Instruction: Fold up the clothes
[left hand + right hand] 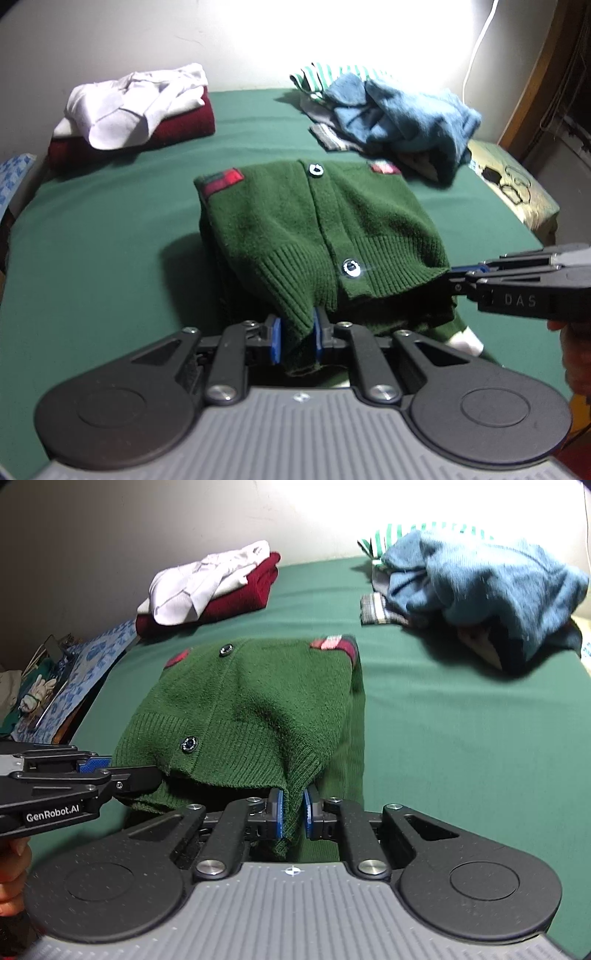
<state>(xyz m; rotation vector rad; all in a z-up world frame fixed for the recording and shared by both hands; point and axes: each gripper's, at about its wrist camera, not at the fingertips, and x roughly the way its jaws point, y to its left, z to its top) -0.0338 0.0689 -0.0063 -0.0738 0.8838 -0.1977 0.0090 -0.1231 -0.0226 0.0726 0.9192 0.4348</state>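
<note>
Lay in the middle of a green-covered bed (110,229): a dark green knitted cardigan (295,218) with round buttons and red shoulder patches, ribbed hem lifted toward the cameras. Pinched one corner of that hem between blue pads: left claw (296,338). Pinched the other hem corner likewise: right claw (293,814). Sat at far left by the wall: folded maroon and white clothes (136,110). Heaped at far right: crumpled blue towel and striped garments (480,579).
</note>
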